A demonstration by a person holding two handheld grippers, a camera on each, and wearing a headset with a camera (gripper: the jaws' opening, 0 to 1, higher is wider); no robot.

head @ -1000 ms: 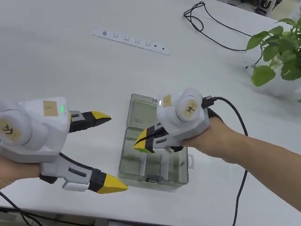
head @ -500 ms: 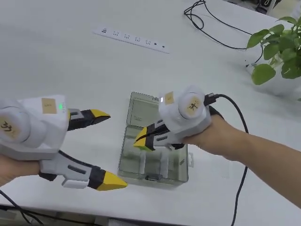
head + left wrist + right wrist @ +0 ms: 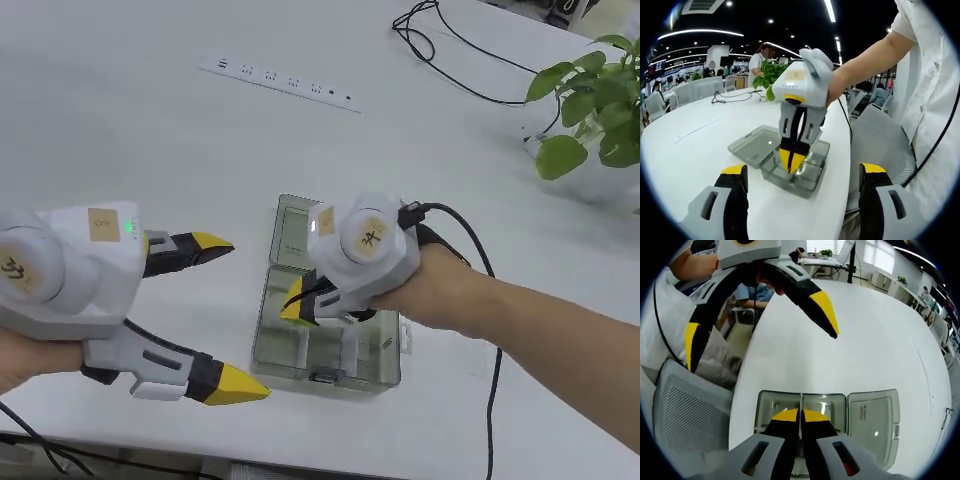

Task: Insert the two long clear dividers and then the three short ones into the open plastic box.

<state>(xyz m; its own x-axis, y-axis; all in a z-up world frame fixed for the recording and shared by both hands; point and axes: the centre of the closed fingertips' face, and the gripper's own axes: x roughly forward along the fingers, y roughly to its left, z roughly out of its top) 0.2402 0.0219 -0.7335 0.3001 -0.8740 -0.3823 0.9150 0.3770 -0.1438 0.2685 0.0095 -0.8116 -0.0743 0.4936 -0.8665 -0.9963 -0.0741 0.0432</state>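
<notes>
The open clear plastic box point(image 3: 262, 332) lies on the white table near its front edge, its lid point(image 3: 300, 232) folded flat on the far side. My right gripper point(image 3: 295, 308) points down into the box's base, shut on a thin clear divider point(image 3: 800, 401) that stands on edge across the base point(image 3: 832, 404). Upright clear dividers show inside the base point(image 3: 345, 350). My left gripper point(image 3: 230, 315) hovers open just left of the box, nothing between its yellow-tipped fingers point(image 3: 212, 243). In the left gripper view, the right gripper point(image 3: 791, 161) dips into the box point(image 3: 784, 181).
A white power strip point(image 3: 277, 85) lies at the back of the table, black cables point(image 3: 450, 45) behind it. A potted plant point(image 3: 590, 100) stands at the far right. The right gripper's cable point(image 3: 490, 300) trails over the forearm. The table's front edge runs just below the box.
The right gripper has shifted a little to the left and lower over the box's base, still shut on the divider. The left gripper has barely moved.
</notes>
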